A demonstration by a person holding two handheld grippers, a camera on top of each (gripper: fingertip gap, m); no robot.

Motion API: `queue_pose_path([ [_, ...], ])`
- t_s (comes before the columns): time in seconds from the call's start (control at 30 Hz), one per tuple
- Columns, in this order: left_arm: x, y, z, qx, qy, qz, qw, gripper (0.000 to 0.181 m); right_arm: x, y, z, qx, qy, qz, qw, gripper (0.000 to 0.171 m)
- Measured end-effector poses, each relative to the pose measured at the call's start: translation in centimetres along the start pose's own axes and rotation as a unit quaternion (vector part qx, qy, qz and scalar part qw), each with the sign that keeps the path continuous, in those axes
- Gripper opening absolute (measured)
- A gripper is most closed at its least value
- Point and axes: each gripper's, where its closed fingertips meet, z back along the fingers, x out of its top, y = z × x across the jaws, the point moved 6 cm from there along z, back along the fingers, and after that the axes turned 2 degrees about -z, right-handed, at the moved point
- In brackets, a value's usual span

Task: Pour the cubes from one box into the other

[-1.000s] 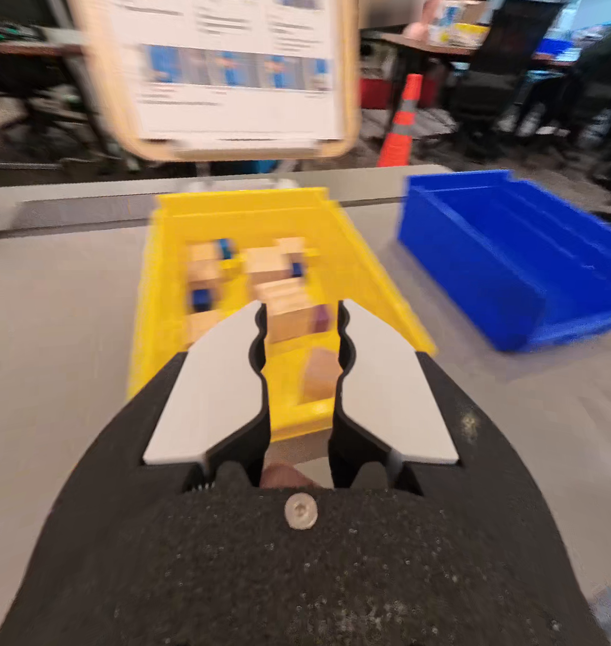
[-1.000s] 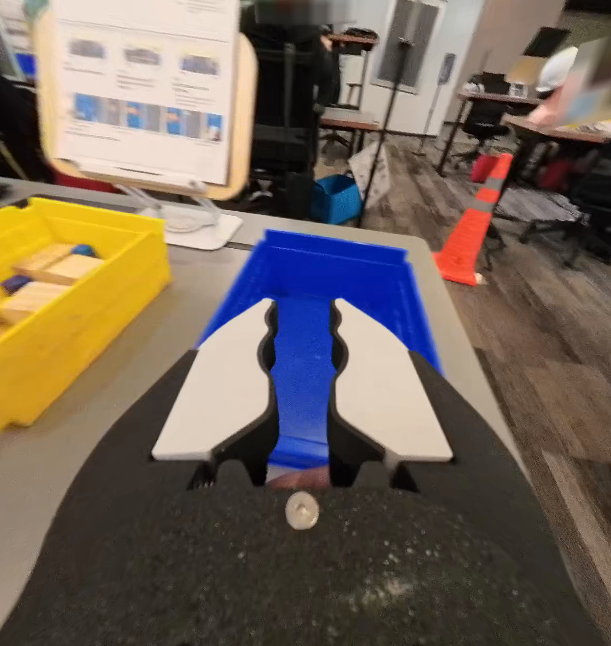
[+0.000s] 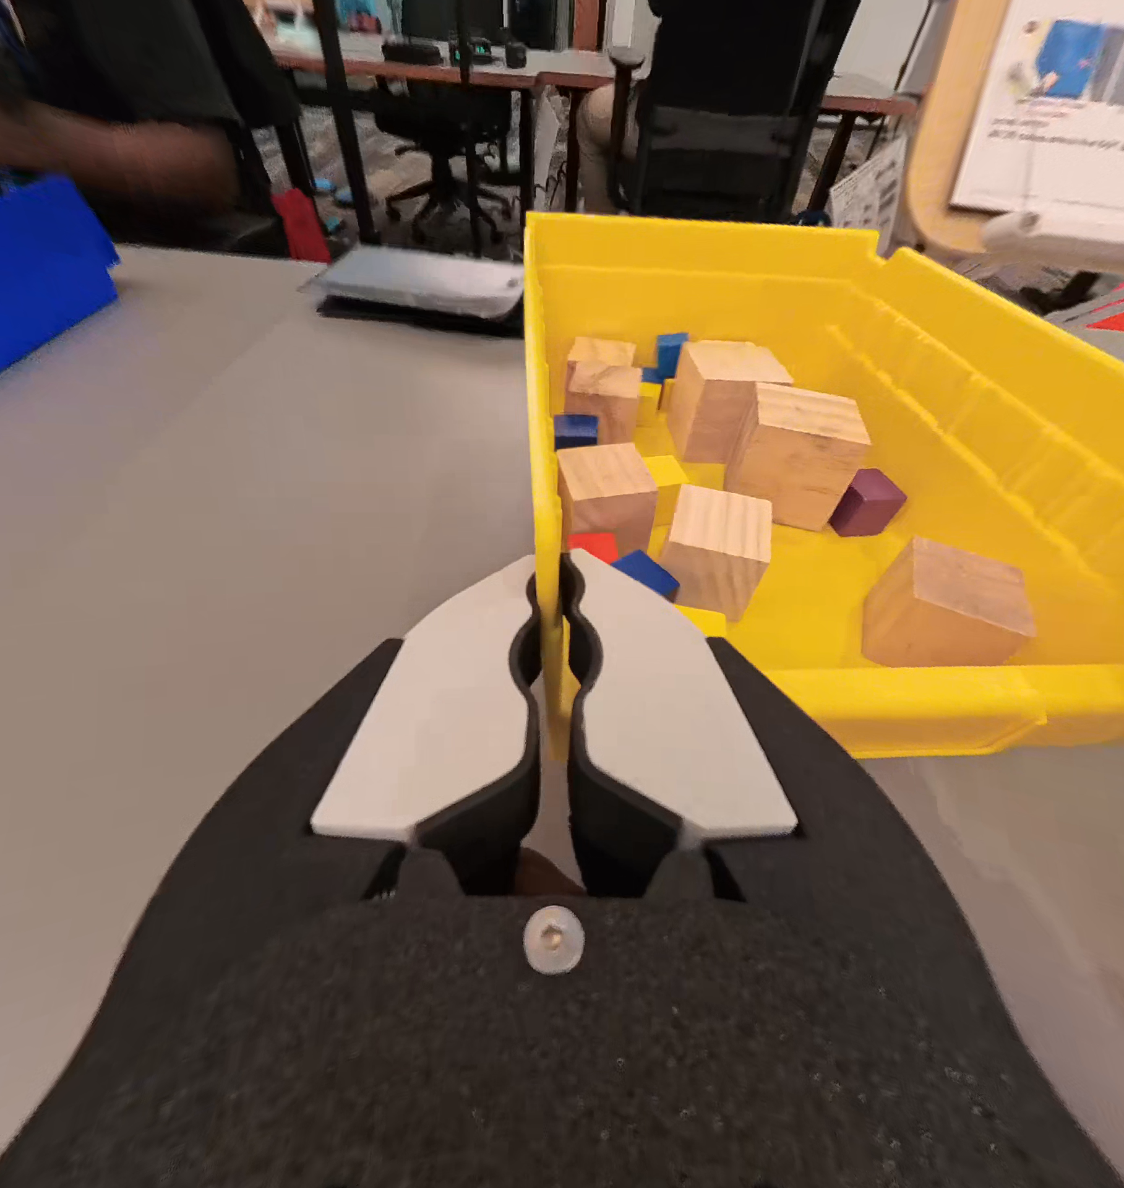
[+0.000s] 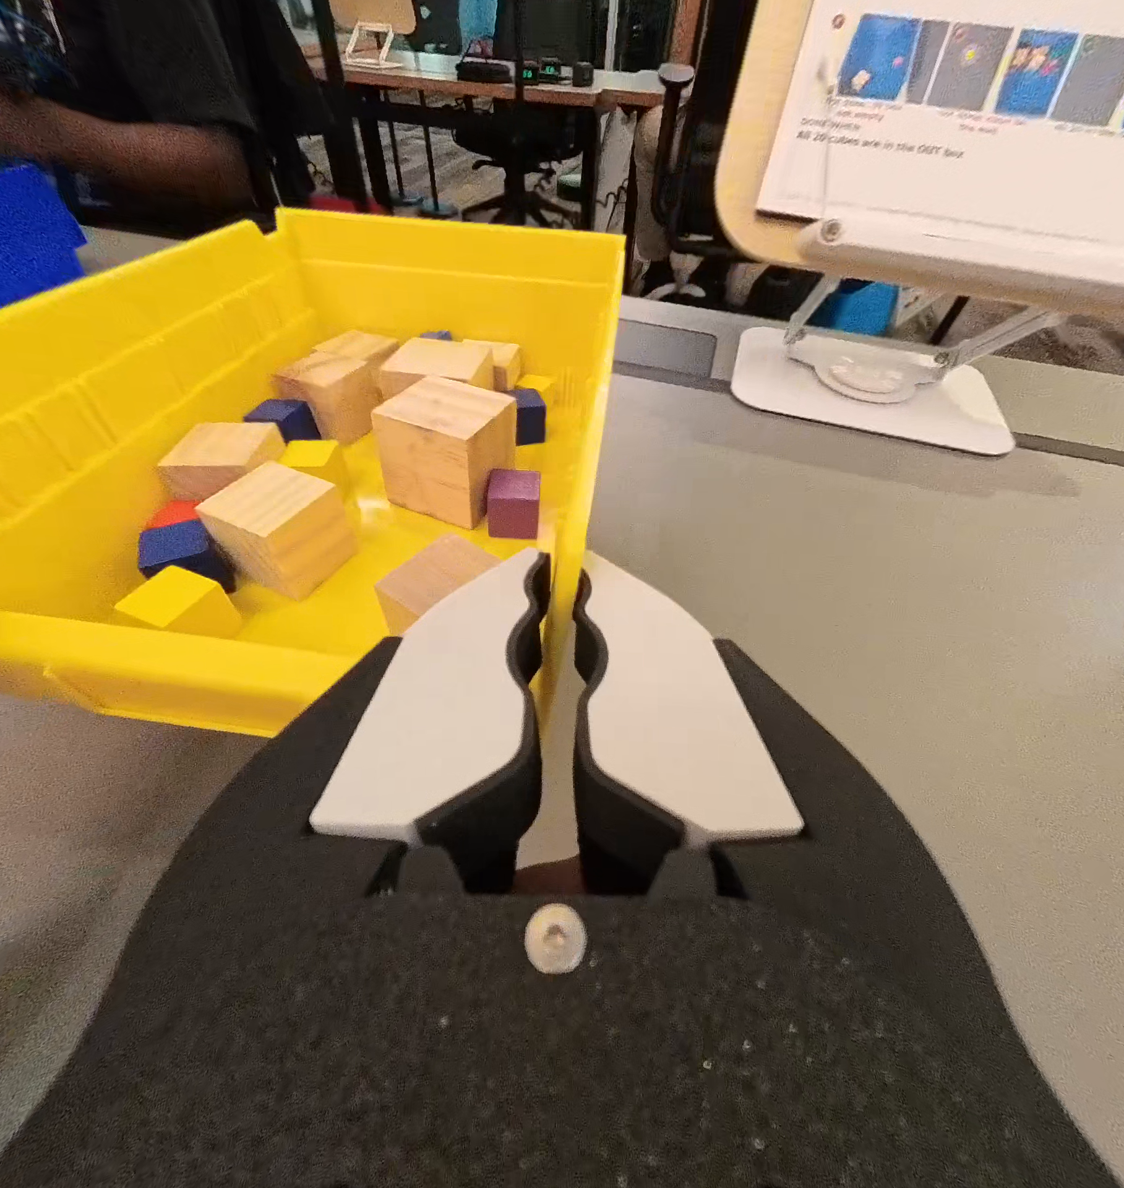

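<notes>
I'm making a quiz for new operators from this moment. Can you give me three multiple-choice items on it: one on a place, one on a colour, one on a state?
1. Where does the left gripper hold the yellow box?
A. on its left side wall
B. on its far wall
C. on its low front lip

2. What colour is the small cube next to the big wooden cube near the right wall?
A. green
B. purple
C. orange

3. What state is the right gripper in?
A. wide open above the table
B. shut on a wooden cube
C. shut on the yellow box's right wall

Answers: 1 A, the wall's edge runs between its fingers; 2 B, it is dark purple in both views; 3 C, its fingers pinch the thin yellow wall.
</notes>
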Motion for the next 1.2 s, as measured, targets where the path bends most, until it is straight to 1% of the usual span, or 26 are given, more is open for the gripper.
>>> queue_pose_path([
  [0.03,-0.9,1.0,-0.7,-0.009,0.010,0.014,1.000,0.002,-0.6,0.7,-0.5,0.001,0.009,0.002,1.000,0.005],
  [0.07,-1.7,1.7,-1.4,-0.017,0.017,0.026,0.999,0.002,-1.8,1.3,-0.9,0.008,0.037,-0.001,0.999,0.006],
  [0.13,-3.0,2.6,-2.5,-0.020,0.026,0.018,0.999,0.002,-3.9,2.2,-1.5,0.038,0.061,-0.035,0.997,0.007],
  [0.2,-3.2,2.9,-2.7,-0.035,0.024,0.039,0.998,0.003,-4.2,2.1,-1.3,0.055,0.035,-0.011,0.998,0.008],
  [0.27,-3.0,2.6,-2.5,-0.052,0.038,0.066,0.996,0.004,-4.2,1.5,-1.1,0.080,0.056,0.009,0.995,0.010],
  [0.3,-2.7,2.3,-2.3,-0.060,0.035,0.076,0.995,0.005,-4.2,1.0,-0.8,0.096,0.080,0.003,0.992,0.015],
  [0.33,-2.2,2.0,-1.9,-0.070,0.023,0.087,0.994,0.012,-4.0,0.4,-0.4,0.117,0.103,-0.008,0.988,0.023],
  [0.37,-1.6,1.7,-1.3,-0.073,0.013,0.095,0.993,0.021,-3.6,-0.4,0.4,0.146,0.115,-0.018,0.982,0.027],
  [0.43,-0.5,1.6,0.5,-0.056,0.001,0.094,0.994,0.030,-2.7,-2.5,2.7,0.203,0.117,-0.016,0.972,0.028],
  [0.5,0.3,1.6,3.2,-0.031,-0.004,0.087,0.996,0.031,-2.4,-6.4,5.5,0.225,0.116,0.019,0.967,0.036],
  [0.57,1.5,1.0,6.2,-0.027,-0.037,0.061,0.997,0.031,-2.6,-11.8,8.4,0.218,0.111,0.039,0.969,0.036],
  [0.63,2.4,0.2,8.4,-0.016,-0.055,0.049,0.997,0.031,-3.2,-17.8,11.2,0.209,0.108,0.023,0.972,0.036],
  [0.7,2.5,-1.7,9.6,-0.040,-0.060,0.070,0.995,0.031,-4.4,-24.2,13.3,0.175,0.105,-0.009,0.979,0.036],
  [0.77,1.1,-4.3,9.7,-0.076,-0.041,0.098,0.991,0.031,-6.1,-30.8,15.4,0.098,0.097,-0.084,0.987,0.039],
  [0.8,-0.1,-5.8,9.5,-0.095,-0.024,0.106,0.990,0.031,-7.1,-33.9,16.5,0.062,0.076,-0.127,0.987,0.039],
  [0.83,-1.6,-7.0,9.2,-0.107,-0.007,0.108,0.988,0.031,-8.1,-36.4,17.7,0.045,0.051,-0.158,0.985,0.039],
  [0.87,-3.2,-8.1,9.0,-0.107,0.006,0.105,0.989,0.031,-8.9,-38.6,18.8,0.033,0.038,-0.179,0.983,0.038],
  [0.93,-5.7,-9.6,8.3,-0.103,0.037,0.087,0.990,0.031,-9.7,-42.7,20.3,-0.016,0.030,-0.213,0.976,0.038],
  [1.0,-6.5,-10.4,7.7,-0.108,0.075,0.070,0.989,0.032,-9.2,-45.6,21.0,-0.048,-0.002,-0.221,0.974,0.037],
  [1.1,-5.8,-9.8,7.7,-0.086,0.040,0.054,0.994,0.031,-9.3,-47.5,20.8,-0.066,-0.005,-0.226,0.972,0.037],
  [1.2,-5.7,-9.0,7.7,-0.075,0.032,0.051,0.995,0.030,-10.0,-47.4,20.0,-0.068,-0.001,-0.222,0.973,0.034],
])
